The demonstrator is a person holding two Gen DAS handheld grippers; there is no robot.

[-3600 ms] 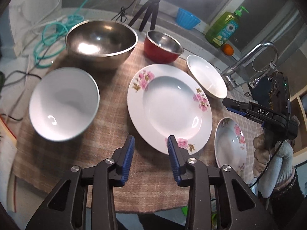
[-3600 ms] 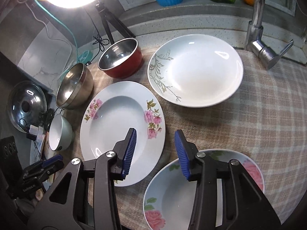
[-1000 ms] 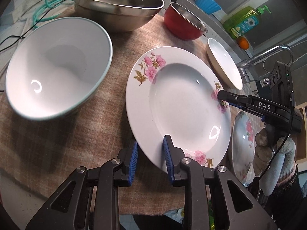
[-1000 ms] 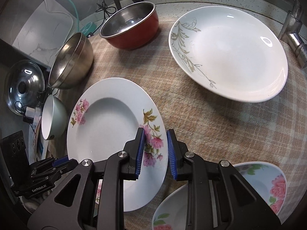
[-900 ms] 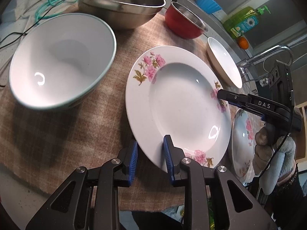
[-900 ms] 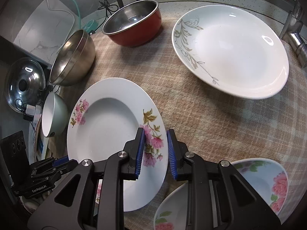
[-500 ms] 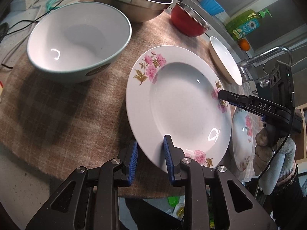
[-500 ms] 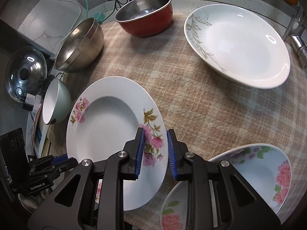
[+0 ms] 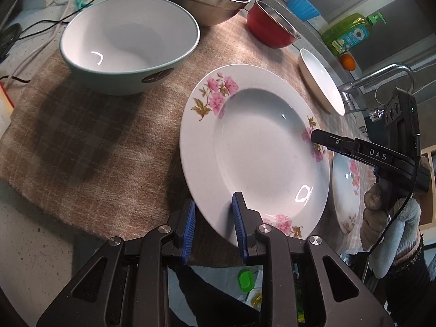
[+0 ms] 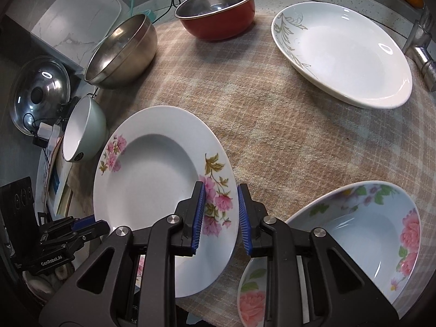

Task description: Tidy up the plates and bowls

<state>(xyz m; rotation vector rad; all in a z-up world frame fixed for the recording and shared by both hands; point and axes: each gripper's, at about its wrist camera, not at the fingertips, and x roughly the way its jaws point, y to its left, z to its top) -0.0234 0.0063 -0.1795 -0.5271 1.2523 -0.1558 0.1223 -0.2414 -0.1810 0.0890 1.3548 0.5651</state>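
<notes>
Right wrist: floral bowl cut off | left gripper, right gripper both pinch flowered plate rim

Floral plate on mat — bowl left, smaller floral plate right.

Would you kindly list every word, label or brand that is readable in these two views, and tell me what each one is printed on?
"DAS": white letters on the right hand-held gripper, seen from the left wrist view.
"GenRobot.AI": on the left hand-held gripper, seen from the right wrist view.
Dark round sticker on the white bowl: too blurred to read.
Label on the green soap bottle: sunflower picture, text too small to read.
</notes>
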